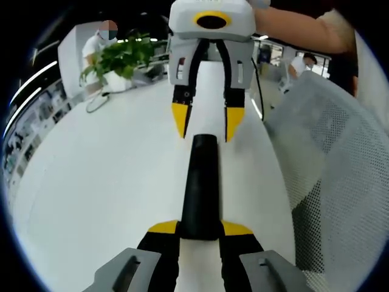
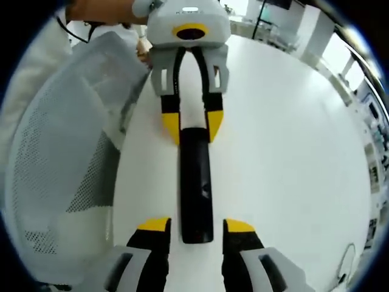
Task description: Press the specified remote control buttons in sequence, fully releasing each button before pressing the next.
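Note:
A long black remote control (image 1: 200, 182) (image 2: 196, 182) lies lengthwise over the white table (image 1: 103, 176) between my two grippers, which face each other. My left gripper (image 1: 200, 228) (image 2: 192, 126) is shut on one end of the remote, its yellow tips pressed against both sides. At the other end my right gripper (image 2: 197, 226) (image 1: 207, 121) stands open. The remote's end sits between its yellow fingertips (image 2: 153, 225) with a gap on each side. The remote's buttons cannot be made out.
A white mesh chair back (image 1: 334, 164) (image 2: 61, 158) stands close beside the table along the grippers. A green plant (image 1: 121, 55) and a looped cable (image 1: 97, 103) sit at the table's far end. People (image 1: 97, 42) are in the background.

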Tool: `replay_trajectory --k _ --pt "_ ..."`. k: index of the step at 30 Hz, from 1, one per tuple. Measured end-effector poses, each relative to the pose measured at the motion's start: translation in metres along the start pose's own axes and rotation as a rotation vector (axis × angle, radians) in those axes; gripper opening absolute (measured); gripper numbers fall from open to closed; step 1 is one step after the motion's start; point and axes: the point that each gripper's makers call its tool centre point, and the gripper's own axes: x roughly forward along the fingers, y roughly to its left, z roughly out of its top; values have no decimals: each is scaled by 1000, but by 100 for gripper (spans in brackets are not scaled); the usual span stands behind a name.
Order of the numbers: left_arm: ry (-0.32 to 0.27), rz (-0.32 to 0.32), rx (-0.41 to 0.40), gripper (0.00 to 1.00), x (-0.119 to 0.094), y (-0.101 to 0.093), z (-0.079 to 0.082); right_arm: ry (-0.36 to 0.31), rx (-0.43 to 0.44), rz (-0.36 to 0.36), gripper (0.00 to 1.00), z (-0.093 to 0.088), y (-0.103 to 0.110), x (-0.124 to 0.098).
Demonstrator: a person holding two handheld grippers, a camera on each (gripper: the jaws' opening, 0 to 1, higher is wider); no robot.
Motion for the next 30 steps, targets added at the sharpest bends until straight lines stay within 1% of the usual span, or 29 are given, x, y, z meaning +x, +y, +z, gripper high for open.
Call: replay_trajectory --k 7,22,30 --pt "5 -1 2 24 0 -1 1 5 15 -2 30 -9 0 -1" --pt "18 -5 7 24 0 -1 1 3 39 4 30 -18 2 2" --pt "21 -5 7 24 -1 -1 0 -10 47 5 28 -17 2 5"
